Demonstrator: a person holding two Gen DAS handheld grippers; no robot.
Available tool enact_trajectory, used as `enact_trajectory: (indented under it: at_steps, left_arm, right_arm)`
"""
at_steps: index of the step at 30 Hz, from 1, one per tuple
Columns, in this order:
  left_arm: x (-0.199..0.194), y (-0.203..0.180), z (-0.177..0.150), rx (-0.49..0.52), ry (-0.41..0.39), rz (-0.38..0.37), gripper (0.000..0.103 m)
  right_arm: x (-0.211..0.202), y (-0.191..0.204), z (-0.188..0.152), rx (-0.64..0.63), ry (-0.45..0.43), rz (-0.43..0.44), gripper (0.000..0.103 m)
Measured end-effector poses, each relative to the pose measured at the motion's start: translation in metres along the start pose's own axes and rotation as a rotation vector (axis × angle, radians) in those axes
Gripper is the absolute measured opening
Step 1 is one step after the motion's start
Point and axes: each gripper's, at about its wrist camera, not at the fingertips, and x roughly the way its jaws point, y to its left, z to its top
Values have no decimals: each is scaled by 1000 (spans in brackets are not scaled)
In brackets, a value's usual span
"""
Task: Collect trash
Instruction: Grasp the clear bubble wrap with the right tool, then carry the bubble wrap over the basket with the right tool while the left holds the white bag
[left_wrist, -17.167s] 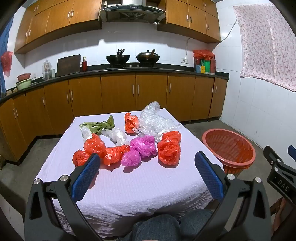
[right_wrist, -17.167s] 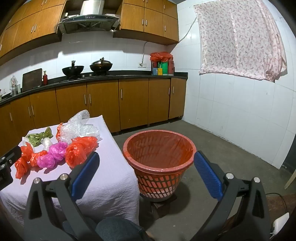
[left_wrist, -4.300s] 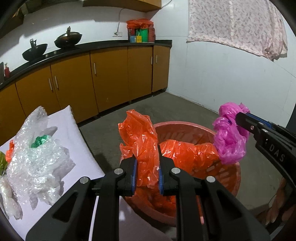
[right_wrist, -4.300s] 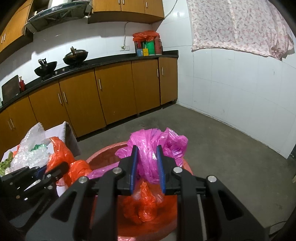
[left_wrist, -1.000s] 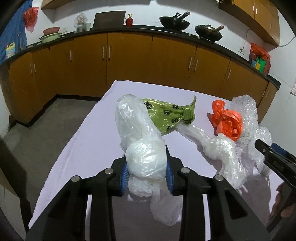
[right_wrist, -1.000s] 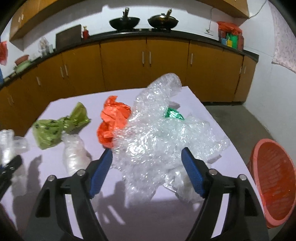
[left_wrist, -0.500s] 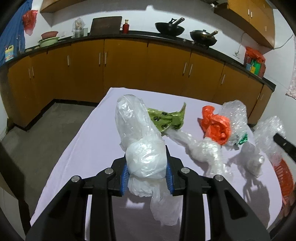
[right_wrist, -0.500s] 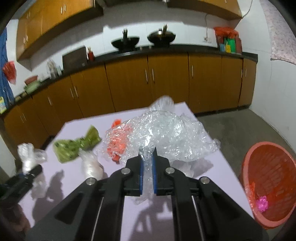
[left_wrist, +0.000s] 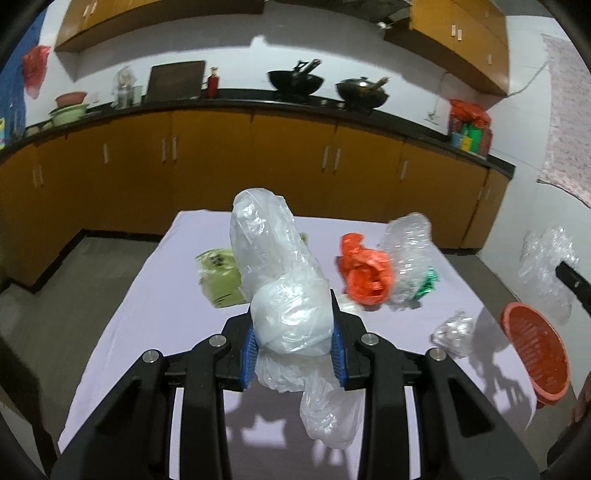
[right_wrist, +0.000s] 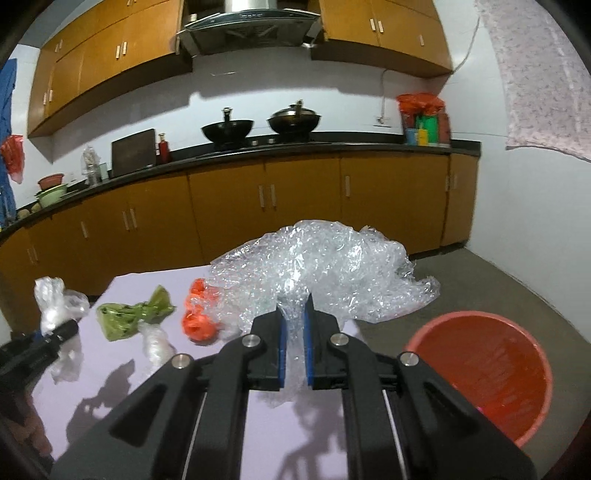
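My left gripper (left_wrist: 293, 349) is clamped on a white bag (left_wrist: 280, 291), the blue pads (left_wrist: 249, 347) pressing its knotted bulge from both sides; the bag's upper part rises above the pads and a loose tail hangs below them, over the table (left_wrist: 147, 314). My right gripper (right_wrist: 294, 345) has its pads (right_wrist: 282, 347) nearly together, pinching a fold of the bubble wrap (right_wrist: 332, 269), which billows out ahead of the fingers and is held clear of the table (right_wrist: 122, 391), its shadow falling on the cloth beneath. In the left view that same wrap (left_wrist: 546, 273) shows at the far right edge, on the tip of the right gripper. On the lilac cloth lie a green bag (left_wrist: 218, 275), partly hidden behind my white bag, an orange bag (left_wrist: 364, 275), a second wad of bubble wrap (left_wrist: 406, 254) touching the orange bag with something green (left_wrist: 428, 282) tucked against it, and a small clear bag (left_wrist: 452, 332) near the table's right edge. From the right view the green bag (right_wrist: 133, 314), the clear bag (right_wrist: 157, 343) just beside it and the orange bag (right_wrist: 199, 317) sit in a row. The red basket (right_wrist: 480, 369) stands on the floor just off the table's right side, below and to the right of the held wrap; something pink shows inside near its rim.
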Motion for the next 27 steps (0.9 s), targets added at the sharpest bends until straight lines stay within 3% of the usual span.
enact_trajectory:
  at_steps: [10,27]
  left_arm:
    - [-1,-45,-2,65,3,-76,33]
    - [-2,-92,-13,153,37,-175,33]
  right_arm:
    - [-14,-52,-16,41,13,-104,9]
    - [-32,-94,-45,48,50,-205,9]
